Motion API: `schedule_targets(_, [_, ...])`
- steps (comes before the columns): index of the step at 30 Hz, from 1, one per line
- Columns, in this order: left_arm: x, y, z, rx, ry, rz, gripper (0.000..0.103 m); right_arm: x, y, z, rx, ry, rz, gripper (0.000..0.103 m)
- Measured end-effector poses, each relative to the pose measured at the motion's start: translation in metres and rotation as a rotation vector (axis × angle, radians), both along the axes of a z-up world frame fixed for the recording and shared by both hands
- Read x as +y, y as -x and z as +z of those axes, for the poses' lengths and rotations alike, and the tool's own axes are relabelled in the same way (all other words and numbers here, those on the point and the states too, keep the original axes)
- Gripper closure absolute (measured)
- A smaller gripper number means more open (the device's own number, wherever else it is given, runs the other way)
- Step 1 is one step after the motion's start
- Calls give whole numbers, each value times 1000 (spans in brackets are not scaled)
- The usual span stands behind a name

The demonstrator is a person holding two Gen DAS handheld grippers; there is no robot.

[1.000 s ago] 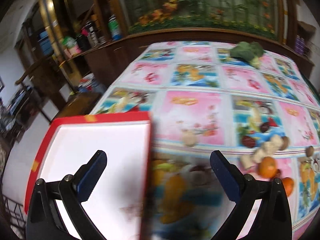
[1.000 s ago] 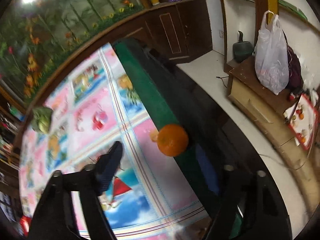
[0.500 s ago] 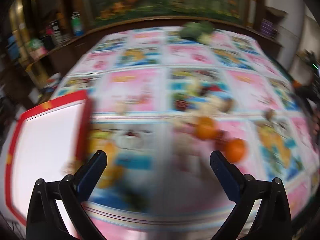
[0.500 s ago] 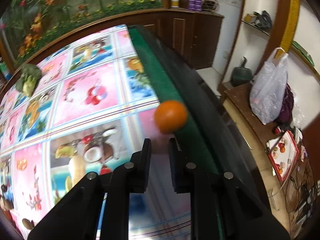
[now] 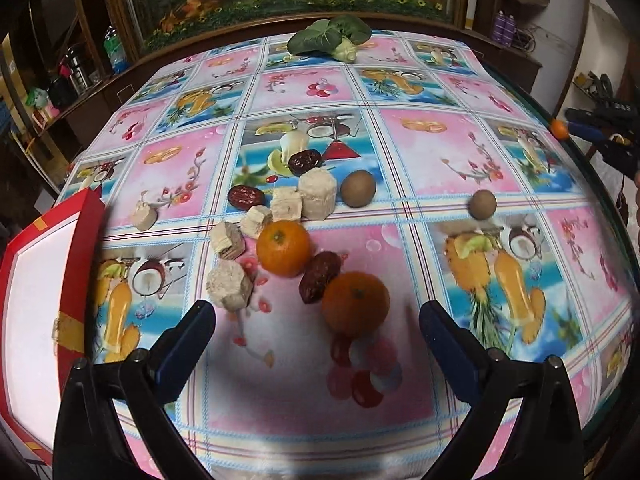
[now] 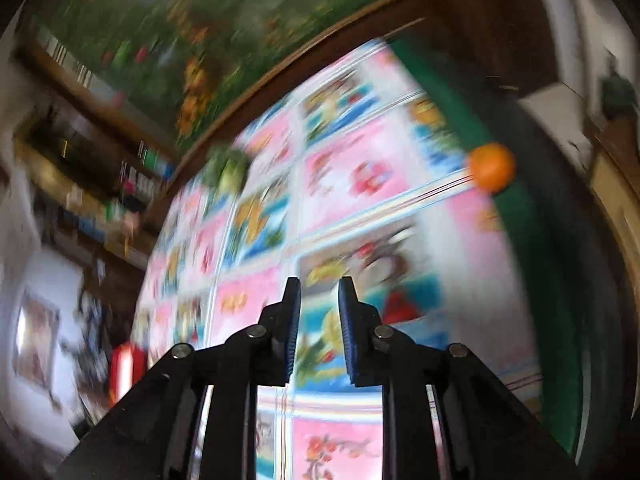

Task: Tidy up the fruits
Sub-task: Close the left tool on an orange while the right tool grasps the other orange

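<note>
Two wide-spread fingers of the left gripper (image 5: 316, 330) hang above the worktop (image 5: 500, 128), gripping nothing. Just beyond them, at 12 o'clock, sits an orange (image 5: 355, 305) with its stem dimple facing up. A dark red date (image 5: 320, 277) touches it at 10 o'clock, its long axis running from 7 to 1 o'clock. A second orange (image 5: 283, 248) lies past the date, stem end up too. Pale cut chunks (image 5: 229, 289) spread from 10 to 12 o'clock, with two more dates (image 5: 246, 197) among them, each lying roughly crosswise. Two brown round fruits (image 5: 358, 188) rest farther out, well apart from each other. At the far edge, 12 o'clock, lies a leafy green vegetable (image 5: 330, 38). At 9 o'clock a red tray (image 5: 74, 264) with a white floor overhangs the worktop's edge; what shows of it holds nothing.

The right gripper (image 6: 319, 304) has its fingers narrowed to a slim gap with nothing between them. A small orange (image 6: 491, 167) sits at 1 o'clock on the worktop's green edge, well apart from the fingers. That view is heavily blurred.
</note>
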State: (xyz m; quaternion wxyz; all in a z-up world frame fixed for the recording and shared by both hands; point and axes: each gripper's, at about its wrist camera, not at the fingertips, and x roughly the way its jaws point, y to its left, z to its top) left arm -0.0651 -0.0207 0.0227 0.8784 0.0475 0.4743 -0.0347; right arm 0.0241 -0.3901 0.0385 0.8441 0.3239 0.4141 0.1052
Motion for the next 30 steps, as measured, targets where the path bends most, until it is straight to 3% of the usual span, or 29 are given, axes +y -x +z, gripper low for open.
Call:
schedule_targets(3, [-3,-2,-4,13,14,-8,16,-22,3,-5,16,-6,-64,73])
schedule_targets(5, [-6,-2,-5,21,22,-14,21,-32,2,-9,30,-53,-89,73])
schedule_targets(9, [-9,-4,-7,24,57,-20,38,-63,15,-4,-27,-115,-224,72])
schedule_targets(13, [-16,-9,-9,21,54,-38,48,-77,13,-13,-24,-197,-275,57])
schedule_targets(15, [-17,-9,-9,12,56,-44,51,-88,18,-15,-39,-221,-325,57])
schedule_targets(16, [-18,-10,-9,9,55,-47,51,-90,18,-14,-50,-219,-345,52])
schedule_targets(18, [-17,-10,-9,7,56,-50,56,-95,11,-13,-58,-191,-374,42])
schedule_targets(21, [-12,-12,-7,11,70,-39,64,-88,-6,-15,-22,-119,-384,41])
schedule_targets(23, [-8,-13,-7,15,94,-38,65,-81,-18,-17,1,-48,-381,41])
schedule_targets(26, [-7,-13,-7,16,104,-37,65,-62,-38,-23,69,140,-379,41])
schedule_targets(30, [-4,-14,-7,19,123,-36,65,-35,-57,-22,88,407,-381,41])
